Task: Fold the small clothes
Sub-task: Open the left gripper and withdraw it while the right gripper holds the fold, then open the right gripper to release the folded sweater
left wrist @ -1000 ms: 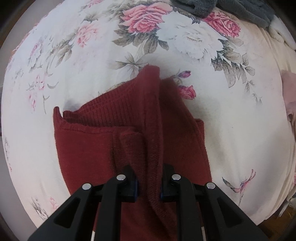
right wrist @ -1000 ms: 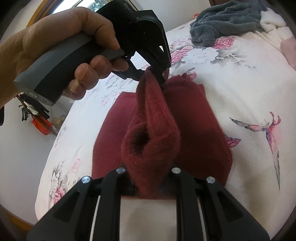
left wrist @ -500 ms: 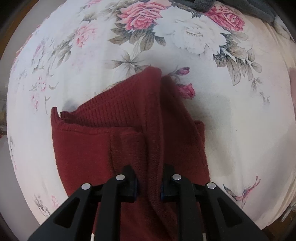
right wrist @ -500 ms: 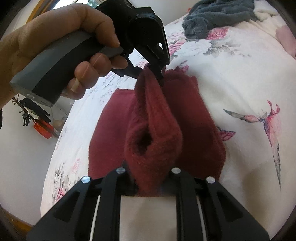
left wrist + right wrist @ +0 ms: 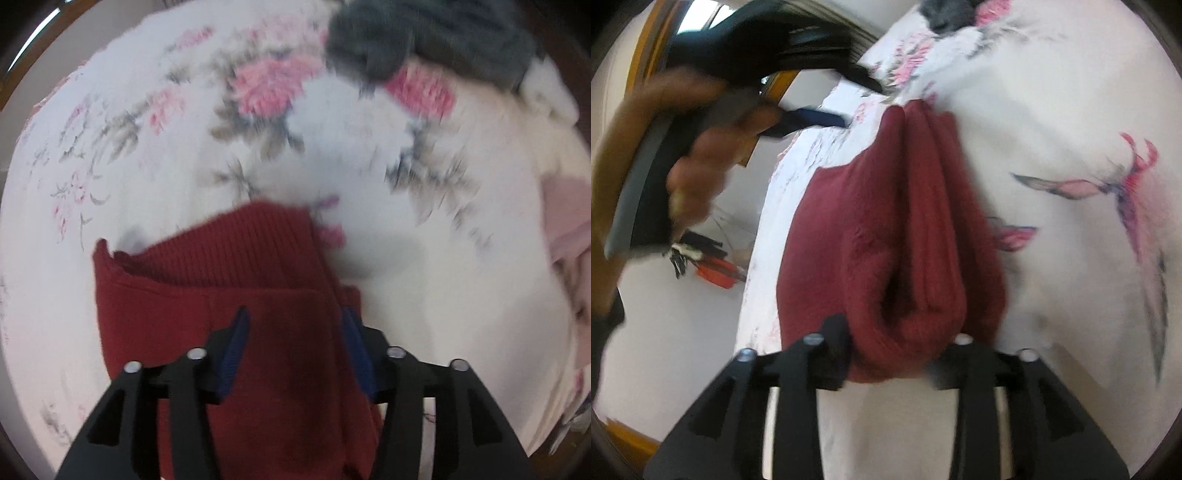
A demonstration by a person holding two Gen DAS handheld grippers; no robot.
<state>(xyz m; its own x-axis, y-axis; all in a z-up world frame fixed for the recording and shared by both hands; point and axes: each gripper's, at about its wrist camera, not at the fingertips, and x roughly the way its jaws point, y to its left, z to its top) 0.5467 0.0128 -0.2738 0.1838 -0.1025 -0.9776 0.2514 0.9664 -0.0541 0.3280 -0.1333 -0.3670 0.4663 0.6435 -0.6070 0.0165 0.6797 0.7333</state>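
Lying on the flower-printed bedspread (image 5: 424,302) is the dark red knit garment (image 5: 236,306), folded into layers with its ribbed edge turned toward the far side in the left wrist view. The left claw (image 5: 293,347) is hanging over it with its two blue-padded fingers (image 5: 232,347) spread wide apart, the red cloth showing between them and nothing pinched. In the right wrist view the garment (image 5: 908,229) is bunching into a thick roll with a dark hollow at its near end, and that near end is sitting between the fingers of the right claw (image 5: 897,347). Those fingers are standing apart on either side of the roll; the left one is just beside the cloth, and whether the right one is touching it is hard to tell through the blur. A person's hand (image 5: 698,147), blurred, is gripping the grey handle of the left claw up at the left, beyond the garment's far end. A grey fluffy cloth (image 5: 424,40) is lying at the far edge of the bed, with a pale pink cloth (image 5: 569,221) at the right edge. Both views are smeared.
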